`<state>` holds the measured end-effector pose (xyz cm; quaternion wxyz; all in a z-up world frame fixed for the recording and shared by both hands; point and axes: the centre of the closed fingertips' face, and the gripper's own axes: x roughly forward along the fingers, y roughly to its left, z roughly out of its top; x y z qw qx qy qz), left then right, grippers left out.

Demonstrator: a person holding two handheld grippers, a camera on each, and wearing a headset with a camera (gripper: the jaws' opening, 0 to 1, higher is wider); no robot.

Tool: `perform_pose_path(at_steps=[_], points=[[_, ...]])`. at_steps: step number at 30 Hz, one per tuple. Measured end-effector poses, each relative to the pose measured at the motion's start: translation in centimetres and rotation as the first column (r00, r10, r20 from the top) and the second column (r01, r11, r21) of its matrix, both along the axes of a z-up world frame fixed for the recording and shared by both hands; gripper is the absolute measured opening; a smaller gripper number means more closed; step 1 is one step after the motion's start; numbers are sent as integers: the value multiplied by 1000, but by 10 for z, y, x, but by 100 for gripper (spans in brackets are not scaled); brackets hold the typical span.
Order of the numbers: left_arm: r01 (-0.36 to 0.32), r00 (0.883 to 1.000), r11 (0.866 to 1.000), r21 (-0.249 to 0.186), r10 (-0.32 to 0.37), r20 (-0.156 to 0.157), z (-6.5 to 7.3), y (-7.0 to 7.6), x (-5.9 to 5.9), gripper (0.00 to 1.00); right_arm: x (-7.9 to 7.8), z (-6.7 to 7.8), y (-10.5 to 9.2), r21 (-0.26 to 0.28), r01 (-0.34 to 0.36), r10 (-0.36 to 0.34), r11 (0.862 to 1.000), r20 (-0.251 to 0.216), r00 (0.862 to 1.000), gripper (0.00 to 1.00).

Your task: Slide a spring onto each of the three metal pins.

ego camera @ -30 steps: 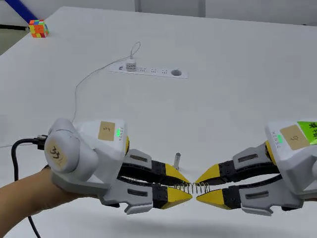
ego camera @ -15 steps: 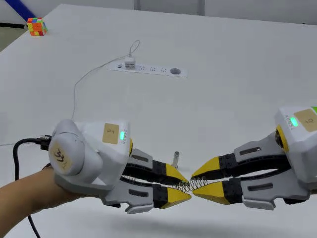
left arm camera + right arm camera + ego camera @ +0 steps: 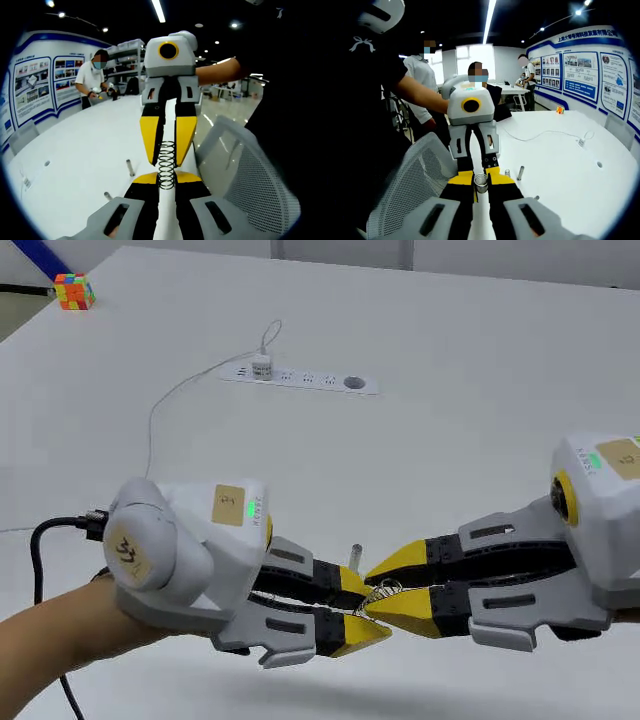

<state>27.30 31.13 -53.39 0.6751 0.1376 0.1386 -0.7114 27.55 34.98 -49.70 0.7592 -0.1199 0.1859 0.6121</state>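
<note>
- Left gripper [image 3: 358, 608]: nearest, in front of the pin [image 3: 354, 557] and reaching in from the pin's left. Its jaws pinch one end of the spring [image 3: 383, 589].
- Spring: held in the air just in front of the pin, lying roughly level between the yellow tips of both grippers. It is not on the pin.
- Right gripper [image 3: 372, 592]: reaches in from the pin's right. Its jaws are pressed onto the spring's other end, and its tips overlap the left gripper's tips.
- Pin: upright on the white table [image 3: 480, 430], just behind the meeting tips, with its top showing above the jaws.
- White cable [image 3: 165, 405]: well behind the pin to its left, running back to the power strip [image 3: 300, 380].
- Power strip: far behind the pin, lying flat.
- Cube [image 3: 74, 290]: farthest from the pin, at the table's back-left edge.
</note>
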Motion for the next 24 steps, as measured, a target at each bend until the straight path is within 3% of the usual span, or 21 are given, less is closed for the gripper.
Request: perform_pose_path(at_steps=[7,10,14,19,22,24], points=[[-12,1000,1000,-22,13,7,5,1,3,12,3,3,-2,-9,20,-20,1000,22,1000,11],[-31,999,999,-35,30,-14,8,3,5,13,6,7,-3,-4,33,-33,999,28,999,11],[-63,998,998,-32,62,-5,8,9,13,20,9,16,-7,11,44,-44,999,37,998,11],[-130,992,990,-53,130,4,15,20,28,32,26,24,-24,8,100,-101,995,67,993,11],[-159,987,986,-56,159,-8,17,28,34,37,37,25,-38,-6,145,-144,989,77,987,11],[-179,984,980,-83,178,-23,24,32,36,41,45,25,-50,-13,186,-184,983,86,979,11]])
